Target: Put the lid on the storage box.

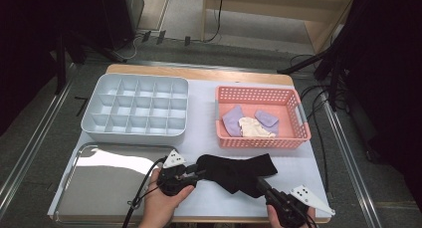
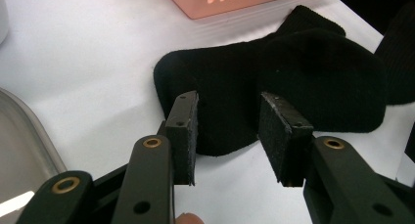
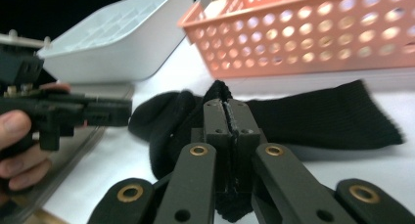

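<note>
The right hand-held gripper [image 3: 229,117] is pinching the black sock [image 1: 238,171], probably a fold, at the counter's [image 1: 204,91] six o'clock edge, readying a lift. The left hand-held gripper [image 2: 229,131] is hovering part-open, empty, over the sock's nine o'clock end.

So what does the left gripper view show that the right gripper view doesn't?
Left gripper view alone: the left gripper seen from behind, jaws apart, with the black sock's rounded end lying beyond them, not pinched. Right gripper view alone: the right gripper shut on a fold of that sock, plus the white divided tray and a hand. Both share the sock, the pink basket and the white table cover.
</note>
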A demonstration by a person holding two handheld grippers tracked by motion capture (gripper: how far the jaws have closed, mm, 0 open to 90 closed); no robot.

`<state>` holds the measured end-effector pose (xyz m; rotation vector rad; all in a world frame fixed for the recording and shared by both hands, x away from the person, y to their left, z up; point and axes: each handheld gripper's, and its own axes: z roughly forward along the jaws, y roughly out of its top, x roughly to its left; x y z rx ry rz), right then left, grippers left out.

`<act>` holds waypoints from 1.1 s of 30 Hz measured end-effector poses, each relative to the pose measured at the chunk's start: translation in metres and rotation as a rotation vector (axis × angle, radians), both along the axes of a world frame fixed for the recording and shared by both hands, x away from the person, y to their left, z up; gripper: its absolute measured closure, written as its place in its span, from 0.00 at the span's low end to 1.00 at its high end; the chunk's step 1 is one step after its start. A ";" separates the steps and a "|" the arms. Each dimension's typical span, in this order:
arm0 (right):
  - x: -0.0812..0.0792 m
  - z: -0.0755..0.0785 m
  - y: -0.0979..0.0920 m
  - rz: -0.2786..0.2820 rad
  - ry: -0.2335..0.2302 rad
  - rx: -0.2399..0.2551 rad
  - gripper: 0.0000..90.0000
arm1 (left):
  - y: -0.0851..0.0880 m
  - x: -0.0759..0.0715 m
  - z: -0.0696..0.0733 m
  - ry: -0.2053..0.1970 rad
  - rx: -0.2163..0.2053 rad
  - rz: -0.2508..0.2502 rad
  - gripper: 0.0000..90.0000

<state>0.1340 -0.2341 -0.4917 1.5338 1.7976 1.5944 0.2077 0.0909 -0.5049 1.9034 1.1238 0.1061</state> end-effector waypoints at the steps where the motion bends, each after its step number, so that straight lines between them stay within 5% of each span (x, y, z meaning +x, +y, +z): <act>1: 0.001 0.001 -0.003 -0.009 0.000 0.013 0.98 | 0.000 0.000 0.000 -0.001 0.000 0.000 0.67; 15: 0.021 0.001 -0.049 -0.162 0.025 0.109 0.98 | 0.002 0.001 -0.002 0.010 -0.002 0.006 0.67; 18: 0.019 0.004 -0.046 -0.134 0.015 0.106 0.98 | 0.001 0.001 -0.002 0.011 0.002 0.003 0.67; 22: 0.016 0.005 -0.024 -0.075 0.004 0.037 0.98 | -0.002 -0.002 0.000 0.006 -0.019 -0.013 0.66; 27: 0.017 0.001 -0.009 -0.053 0.006 -0.011 0.98 | -0.011 -0.009 0.003 -0.009 -0.071 -0.085 0.62; 33: 0.018 -0.003 -0.002 -0.043 0.013 -0.030 0.98 | -0.023 -0.014 -0.002 0.007 -0.082 -0.168 0.56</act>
